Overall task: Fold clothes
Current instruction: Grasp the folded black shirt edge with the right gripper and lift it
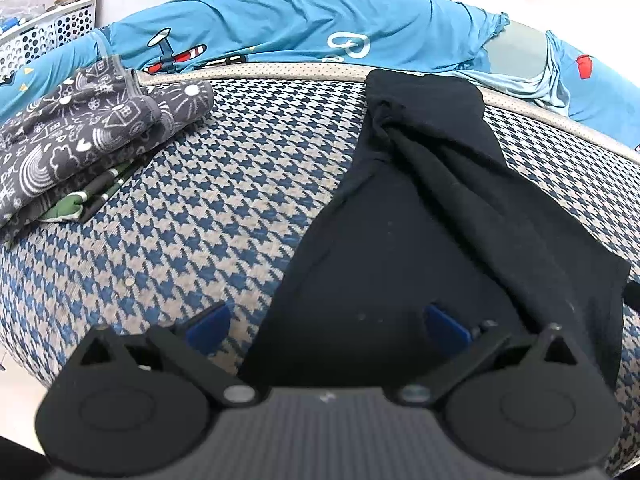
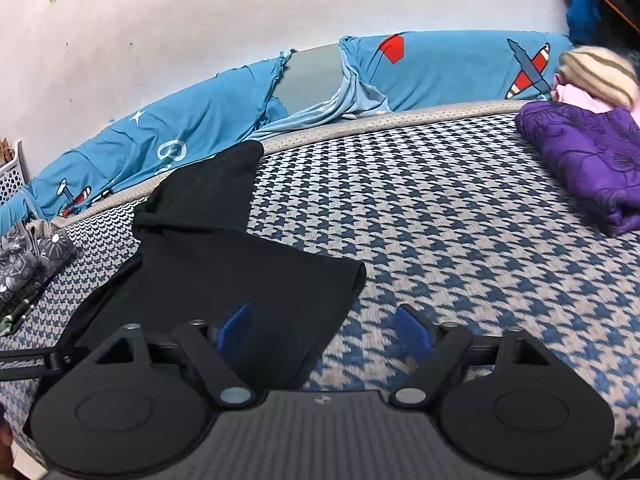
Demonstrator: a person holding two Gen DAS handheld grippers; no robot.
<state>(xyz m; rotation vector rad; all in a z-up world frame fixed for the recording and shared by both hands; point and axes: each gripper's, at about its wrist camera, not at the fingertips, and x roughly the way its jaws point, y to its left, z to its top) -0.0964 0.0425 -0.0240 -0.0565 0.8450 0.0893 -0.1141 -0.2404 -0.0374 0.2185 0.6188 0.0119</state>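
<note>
A black garment lies partly folded and rumpled on the blue-and-beige houndstooth mattress, running from the far edge toward me. My left gripper hovers open over its near left edge: the right pad is above the black cloth, the left pad above bare mattress. In the right wrist view the same black garment sits at the left. My right gripper stands open over its near right edge, left pad over cloth, right pad over the mattress. Neither gripper holds anything.
Folded grey patterned clothes are stacked at the mattress's left. A folded purple garment and a cream striped bundle sit at the right. A blue airplane-print sheet lines the wall behind. A white perforated basket stands far left.
</note>
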